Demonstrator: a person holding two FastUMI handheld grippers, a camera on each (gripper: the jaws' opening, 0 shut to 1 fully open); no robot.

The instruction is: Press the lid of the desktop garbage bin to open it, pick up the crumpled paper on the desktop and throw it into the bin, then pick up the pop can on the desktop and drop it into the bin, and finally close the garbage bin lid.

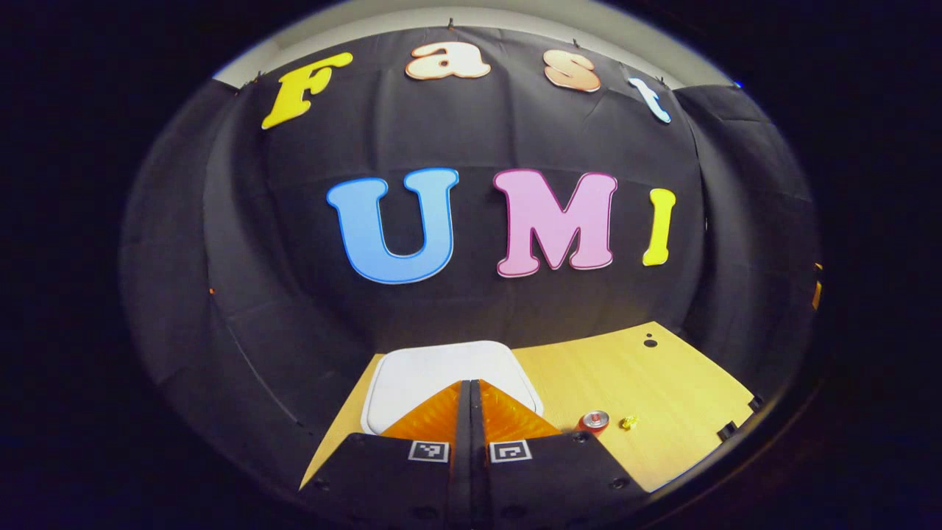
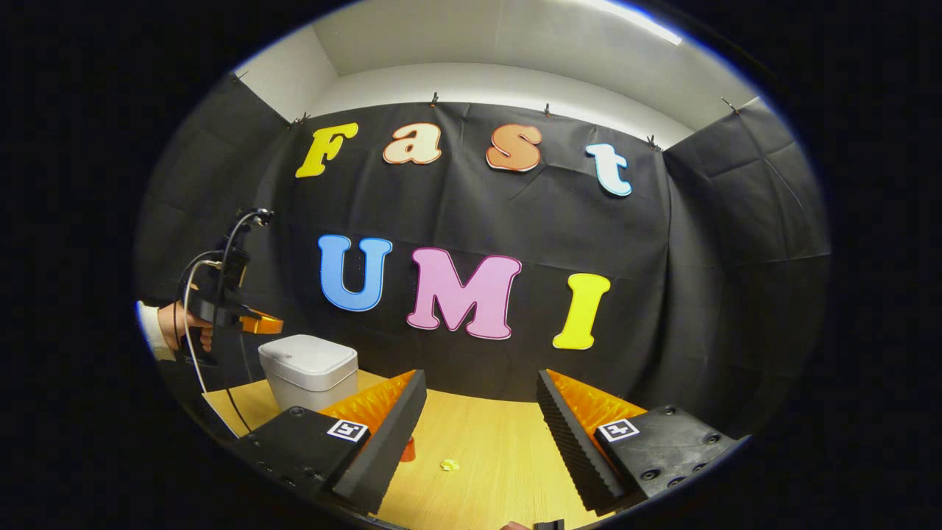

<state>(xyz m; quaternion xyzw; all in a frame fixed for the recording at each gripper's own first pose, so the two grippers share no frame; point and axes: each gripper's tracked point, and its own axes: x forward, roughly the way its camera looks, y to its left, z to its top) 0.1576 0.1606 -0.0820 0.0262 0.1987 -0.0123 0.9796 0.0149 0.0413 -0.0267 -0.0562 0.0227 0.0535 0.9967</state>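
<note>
Wooden desktop (image 2: 486, 434) against the black cloth wall (image 2: 515, 243). White garbage bin (image 2: 309, 370) stands at the desktop's left rear, lid (image 1: 449, 379) down flat.

Right gripper view: bin seen side-on as a whole box. The left gripper (image 2: 259, 324) hovers just above the bin's left edge, apart from the lid; a hand (image 2: 184, 327) with a white sleeve cuff holds it, cables looping up behind. Left gripper view gives the top-down angle instead: lid surface directly under the fingertips, contact cannot be told from here.

Left gripper (image 1: 469, 397): fingers pressed together, nothing between them. Right gripper (image 2: 478, 412): fingers spread wide, nothing between them, bare desktop in the gap.

Pop can (image 1: 594, 421), red, lies on the desktop right of the bin. In the right gripper view the can (image 2: 407, 449) is mostly hidden behind that gripper's left finger.

Crumpled paper (image 1: 628, 422), small, yellow, sits just beside the can, not touching; also at (image 2: 450, 464) in the open gap.

Two dark holes (image 1: 649, 340) in the desktop's far right.
</note>
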